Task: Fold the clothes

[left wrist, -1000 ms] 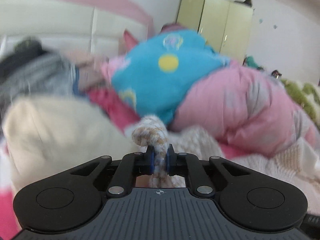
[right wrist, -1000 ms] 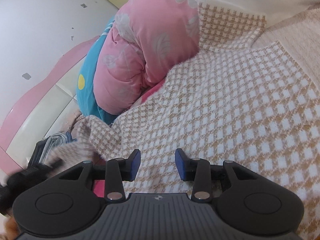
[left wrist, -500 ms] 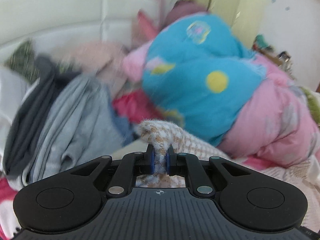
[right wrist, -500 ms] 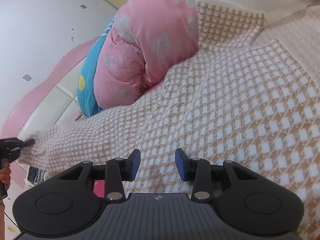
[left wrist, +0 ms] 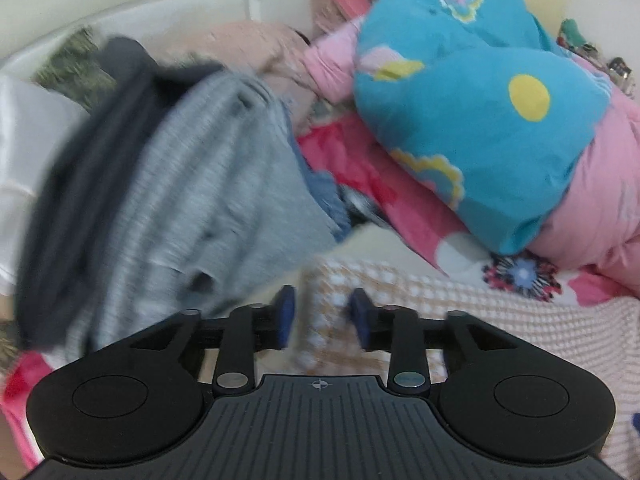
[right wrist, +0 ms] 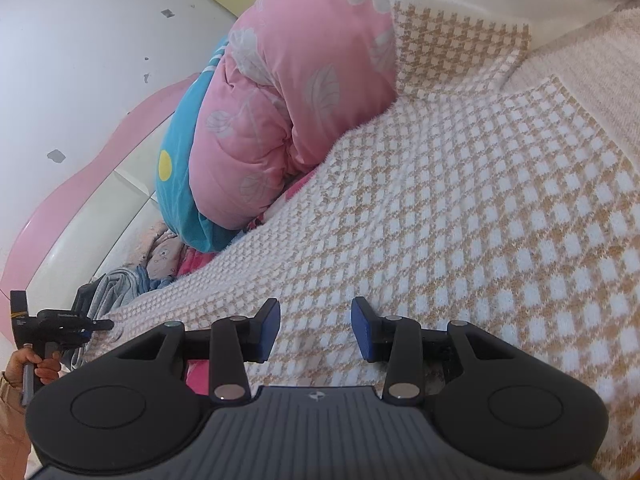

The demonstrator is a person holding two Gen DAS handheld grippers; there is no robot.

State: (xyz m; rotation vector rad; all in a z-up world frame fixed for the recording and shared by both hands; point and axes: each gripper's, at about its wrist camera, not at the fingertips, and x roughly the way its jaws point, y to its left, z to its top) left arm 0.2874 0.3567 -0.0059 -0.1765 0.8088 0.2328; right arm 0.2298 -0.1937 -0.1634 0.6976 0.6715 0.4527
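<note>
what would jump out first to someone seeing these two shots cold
The tan-and-white checked knit garment spreads across the bed under the open right hand-held gripper. Behind it a bright blue pillow with a yellow dot leans on the pink quilt, and rumpled grey clothes lie left.

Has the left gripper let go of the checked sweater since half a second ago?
Yes. The left gripper now stands open over the checked sweater, no longer pinching it, nearer the grey clothes.

No readable words, brand names or numbers appear in either view. A small crosshair mark sits on each gripper body behind the fingers, and any fine print there may be lost to blur.
</note>
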